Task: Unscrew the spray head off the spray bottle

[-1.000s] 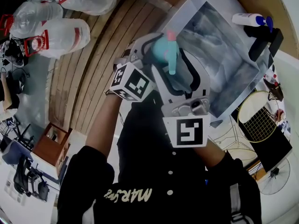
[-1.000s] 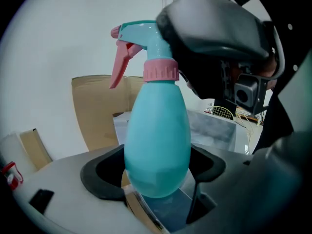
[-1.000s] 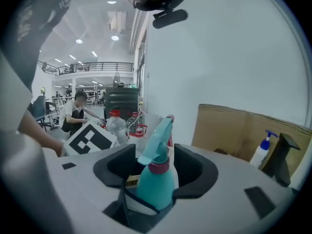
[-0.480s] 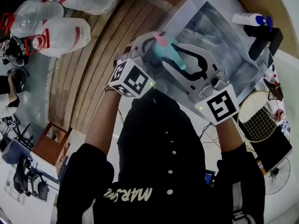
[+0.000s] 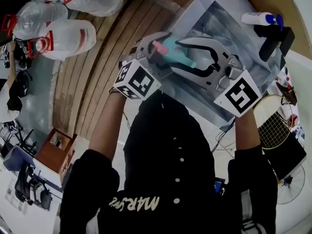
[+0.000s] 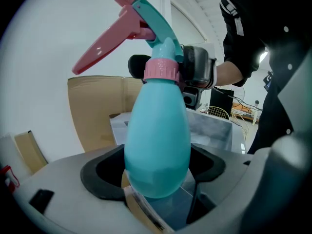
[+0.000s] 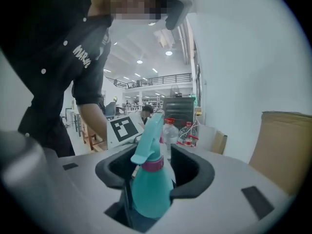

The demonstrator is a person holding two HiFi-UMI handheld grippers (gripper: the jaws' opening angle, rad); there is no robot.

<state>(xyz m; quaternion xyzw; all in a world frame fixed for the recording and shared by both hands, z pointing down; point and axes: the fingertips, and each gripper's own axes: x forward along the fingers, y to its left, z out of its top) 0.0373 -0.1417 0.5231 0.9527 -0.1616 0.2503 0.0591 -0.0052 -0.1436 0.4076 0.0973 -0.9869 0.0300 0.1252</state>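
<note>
**Inspector:** Teal plastic is showing throughout. The spray bottle [image 6: 158, 145] is hanging in the air over the near edge of the grey table [image 5: 234, 48]. Its egg-shaped body is tapering up to a ribbed pink collar [image 6: 162, 69], a teal spray head [image 6: 155, 23] and a long pink trigger [image 6: 105, 45].

**Supervisor:** And the grips?

**Inspector:** The left gripper [image 6: 157, 173] is clamping the fat lower body, pads pressing in from both sides. The right gripper [image 7: 153, 172] is straddling the collar. Its jaws have just been opening, and the pads are standing slightly off the ribbing (a reset between turns, I am judging).

**Supervisor:** What are you recommending?

**Inspector:** The right jaws are needing to close squarely on the collar, not on the head, before twisting. The left grip is needing to be firm, since smooth rounded plastic is liable to be slipping under torque. The head is sitting on the bottle, so removal is not yet done.
</note>
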